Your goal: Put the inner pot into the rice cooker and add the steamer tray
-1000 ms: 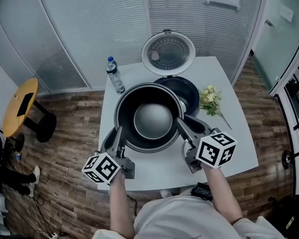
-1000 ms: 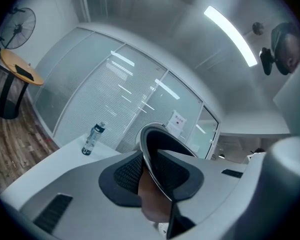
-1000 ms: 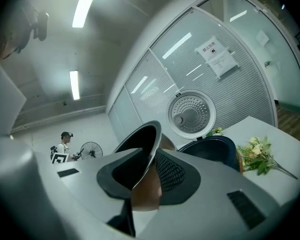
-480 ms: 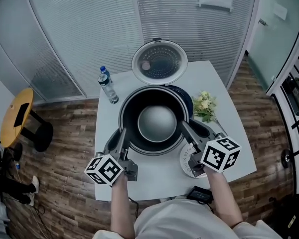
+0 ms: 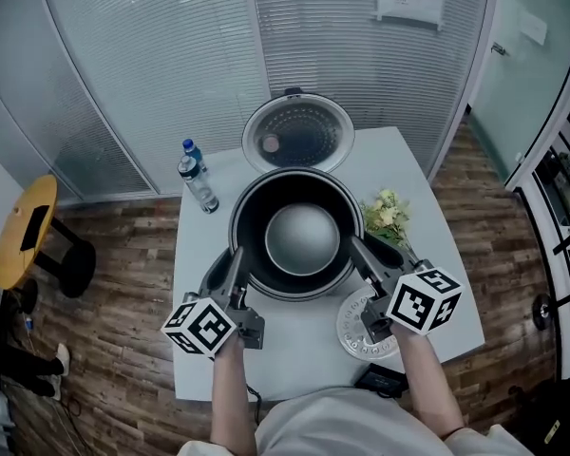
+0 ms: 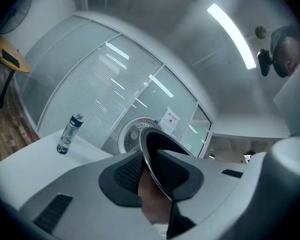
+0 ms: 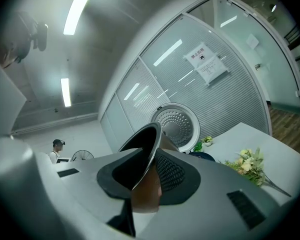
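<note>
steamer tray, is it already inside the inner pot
No, the steamer tray lies on the table, outside the empty inner pot.

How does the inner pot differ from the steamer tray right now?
The inner pot is dark and deep; the steamer tray is pale and flat. The pot is held at its rim by the left gripper and right gripper; the tray lies on the table, in neither gripper. Both are round.

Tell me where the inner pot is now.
Head view, centre: the inner pot is clamped by its rim between the left tool and right tool, in front of the open lid.
</note>
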Motion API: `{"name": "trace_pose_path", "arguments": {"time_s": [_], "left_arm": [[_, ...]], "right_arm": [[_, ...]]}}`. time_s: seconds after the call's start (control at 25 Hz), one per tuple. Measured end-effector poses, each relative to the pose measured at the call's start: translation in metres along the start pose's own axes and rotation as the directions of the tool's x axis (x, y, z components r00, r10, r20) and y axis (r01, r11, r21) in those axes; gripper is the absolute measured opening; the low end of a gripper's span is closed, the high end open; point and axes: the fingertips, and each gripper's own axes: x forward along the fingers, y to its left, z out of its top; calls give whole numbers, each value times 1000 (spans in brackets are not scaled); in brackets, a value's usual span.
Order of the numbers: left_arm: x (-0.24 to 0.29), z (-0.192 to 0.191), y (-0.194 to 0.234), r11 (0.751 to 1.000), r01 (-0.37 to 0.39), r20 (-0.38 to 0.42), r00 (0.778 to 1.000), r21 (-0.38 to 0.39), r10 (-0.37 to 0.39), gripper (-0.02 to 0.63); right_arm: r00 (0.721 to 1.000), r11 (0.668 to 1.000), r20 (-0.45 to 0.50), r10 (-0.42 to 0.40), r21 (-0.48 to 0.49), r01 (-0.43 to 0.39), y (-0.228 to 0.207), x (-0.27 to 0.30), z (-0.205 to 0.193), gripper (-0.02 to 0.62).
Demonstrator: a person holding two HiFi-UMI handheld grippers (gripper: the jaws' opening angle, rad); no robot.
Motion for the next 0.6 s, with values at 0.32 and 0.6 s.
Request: {"name": "trace_pose_path", "arguments": {"time_s": [0.32, 0.6], "left_arm": [[32, 5, 6, 999, 15, 0, 1000, -39, -15, 94], [58, 10, 13, 999, 18, -9, 1000, -40, -18, 91]], "right_arm": [[1000, 999, 13, 10, 37, -11, -18, 19, 17, 92], [1000, 999, 16, -3, 38, 2, -34, 36, 29, 89]]}}
